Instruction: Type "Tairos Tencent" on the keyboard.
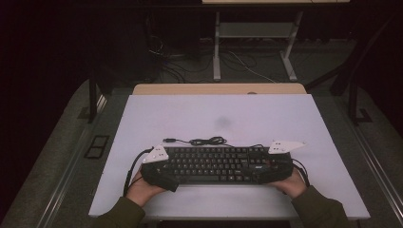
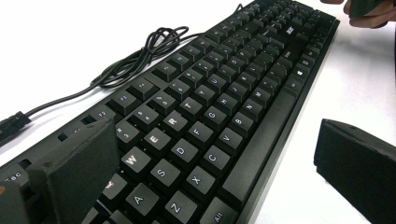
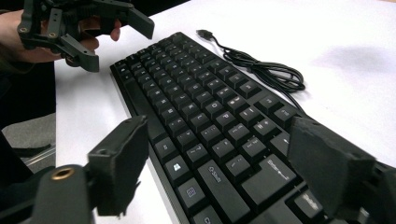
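From the high view I see the black keyboard lying flat near the front edge of the white table, its cable coiled just behind it. My left gripper sits at the keyboard's left end with its jaws spread wide, one over the function-key corner, the other off the front edge on the table; the pads are not pressing. My right gripper straddles the right end, jaws wide too, one pad in front of the keyboard and one over its rear keys, not clamped. In the right gripper view the USB plug lies on the table beyond the keys
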{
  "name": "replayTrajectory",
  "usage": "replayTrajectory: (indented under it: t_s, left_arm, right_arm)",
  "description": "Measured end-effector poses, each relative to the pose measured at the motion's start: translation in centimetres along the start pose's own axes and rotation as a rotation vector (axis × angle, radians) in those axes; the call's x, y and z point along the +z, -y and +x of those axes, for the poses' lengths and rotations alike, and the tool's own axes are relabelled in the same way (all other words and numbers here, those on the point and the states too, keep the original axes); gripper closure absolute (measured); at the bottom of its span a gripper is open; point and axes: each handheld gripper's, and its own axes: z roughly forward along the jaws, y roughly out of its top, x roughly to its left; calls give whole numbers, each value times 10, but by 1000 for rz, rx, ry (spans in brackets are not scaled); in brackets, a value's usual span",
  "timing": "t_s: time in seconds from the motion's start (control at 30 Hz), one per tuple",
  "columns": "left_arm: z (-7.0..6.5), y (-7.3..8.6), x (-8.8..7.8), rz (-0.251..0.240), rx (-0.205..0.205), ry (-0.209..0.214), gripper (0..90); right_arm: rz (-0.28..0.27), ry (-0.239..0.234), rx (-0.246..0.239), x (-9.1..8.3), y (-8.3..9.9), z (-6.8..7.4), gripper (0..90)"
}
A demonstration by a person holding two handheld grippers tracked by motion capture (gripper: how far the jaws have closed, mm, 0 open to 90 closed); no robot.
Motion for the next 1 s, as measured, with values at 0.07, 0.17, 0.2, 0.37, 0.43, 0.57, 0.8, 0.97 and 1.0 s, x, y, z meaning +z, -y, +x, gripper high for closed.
replayTrajectory:
  t_s: [0.07,0.17,0.2,0.37,0.43,0.57,0.8,0.97,1.0]
  left_arm:
    - [0,0,0,-2,1,0,0]
    - [-1,-1,1,-1,5,3,0]
    - [-1,-1,1,0,6,4,0]
    - [-1,-1,1,-2,6,5,0]
    - [-1,-1,1,0,7,5,0]
    - [-1,-1,1,0,7,6,0]
    - [-1,-1,2,1,8,7,0]
    - [-1,-1,2,1,7,8,0]
    - [-1,-1,2,1,7,8,0]
  right_arm:
    - [3,-10,-6,3,-3,0,240]
    - [14,-21,-17,8,-5,1,294]
    - [14,-21,-17,8,-5,1,294]
    - [45,-35,-28,16,-7,3,432]
    - [56,-36,-35,18,-6,4,483]
    - [75,-28,-40,20,-5,5,571]
    - [124,-9,-60,23,0,4,749]
    - [155,-5,-69,26,1,4,828]
    - [159,-4,-72,26,1,4,842]
